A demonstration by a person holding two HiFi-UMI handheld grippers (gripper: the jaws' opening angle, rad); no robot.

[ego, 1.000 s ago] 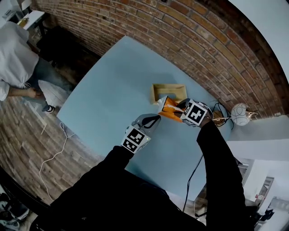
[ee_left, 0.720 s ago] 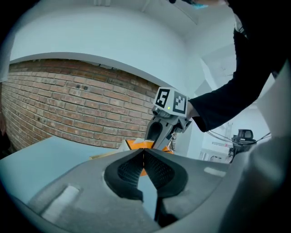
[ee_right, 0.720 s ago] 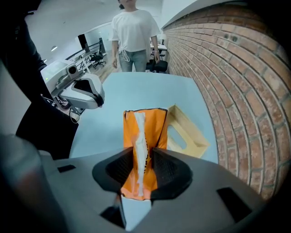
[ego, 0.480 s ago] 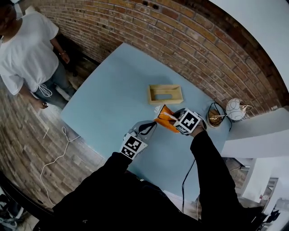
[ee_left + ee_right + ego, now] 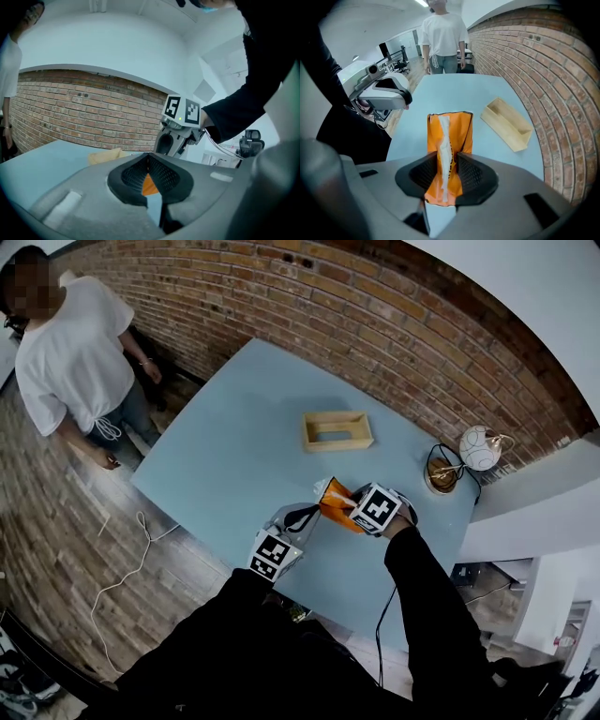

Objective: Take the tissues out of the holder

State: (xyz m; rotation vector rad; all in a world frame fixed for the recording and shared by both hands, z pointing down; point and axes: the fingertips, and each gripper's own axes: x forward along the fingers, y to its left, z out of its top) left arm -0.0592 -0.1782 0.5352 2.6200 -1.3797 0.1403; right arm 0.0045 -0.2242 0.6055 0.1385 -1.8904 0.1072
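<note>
My right gripper (image 5: 449, 161) is shut on an orange tissue pack (image 5: 459, 129) with a white strip of tissue down its middle. It holds the pack above the blue table (image 5: 234, 446), and the jaws point steeply down. In the head view the pack (image 5: 335, 502) hangs under the right gripper (image 5: 352, 512), well clear of the open wooden holder (image 5: 337, 430) further back. That holder (image 5: 508, 123) lies on the table and shows nothing inside. My left gripper (image 5: 305, 515) is just left of the pack. Its jaws (image 5: 149, 161) are shut with nothing between them, and only an orange sliver of the pack shows beyond.
A white ball-shaped lamp (image 5: 478, 448) with a brass base (image 5: 441, 474) and a dark cable stands at the table's right corner. A person in a white shirt (image 5: 75, 343) stands on the wooden floor to the left. A white cable (image 5: 122, 568) lies on the floor. A brick wall runs behind.
Both grippers and the orange pack have moved away from the wooden holder, toward the near table edge. The person at the left has stepped further into view.
</note>
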